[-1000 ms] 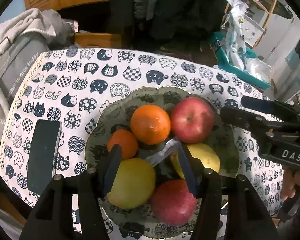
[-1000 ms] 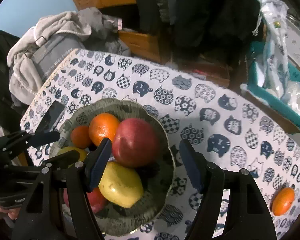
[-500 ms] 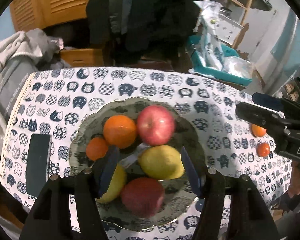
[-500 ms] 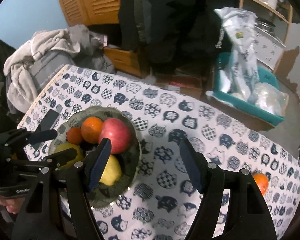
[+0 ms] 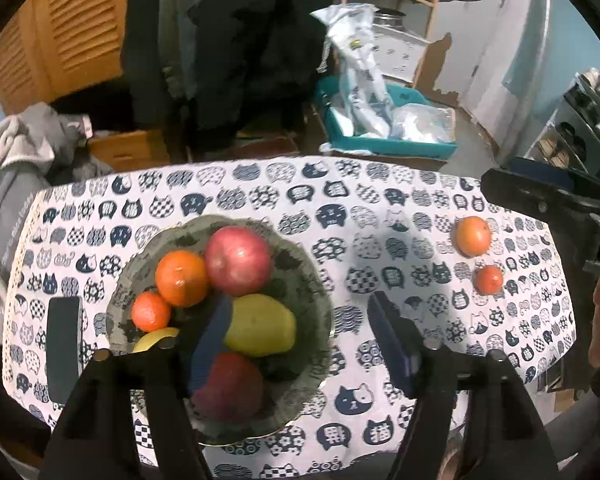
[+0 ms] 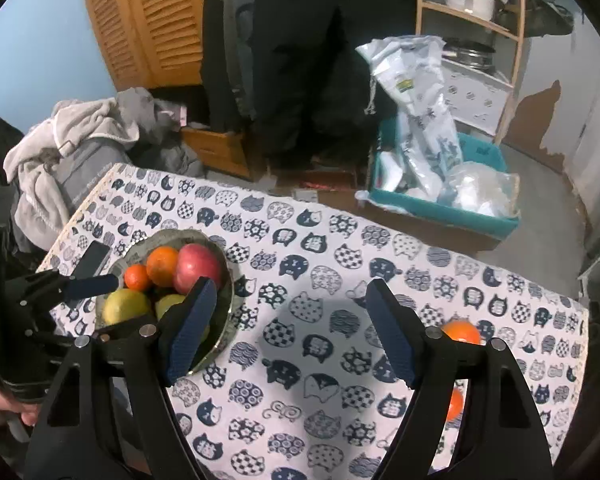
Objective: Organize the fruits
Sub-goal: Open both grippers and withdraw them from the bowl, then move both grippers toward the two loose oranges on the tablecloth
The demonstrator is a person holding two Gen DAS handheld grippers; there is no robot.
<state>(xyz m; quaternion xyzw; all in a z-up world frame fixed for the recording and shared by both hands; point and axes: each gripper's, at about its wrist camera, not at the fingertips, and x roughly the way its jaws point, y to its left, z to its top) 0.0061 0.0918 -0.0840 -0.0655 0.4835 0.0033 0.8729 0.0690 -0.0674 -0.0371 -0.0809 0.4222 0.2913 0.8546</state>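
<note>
A wide stretch of bare cat-patterned tablecloth point(image 6: 300, 360) lies open between a full green fruit bowl point(image 6: 224, 312) on the left and two loose orange tangerines point(image 5: 474, 236) near the right edge. A dark flat phone point(image 5: 62, 342) lies just left of the bowl.

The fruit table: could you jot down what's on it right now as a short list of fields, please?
surface: table under a cat-print cloth
bowl: holds two red apples, two oranges, two yellow fruits
loose fruit: larger orange and smaller orange, lying apart from the bowl on the cloth
other item: dark phone beside the bowl
left gripper: jaws opening, nothing between them
right gripper: jaws opening, nothing between them
</note>
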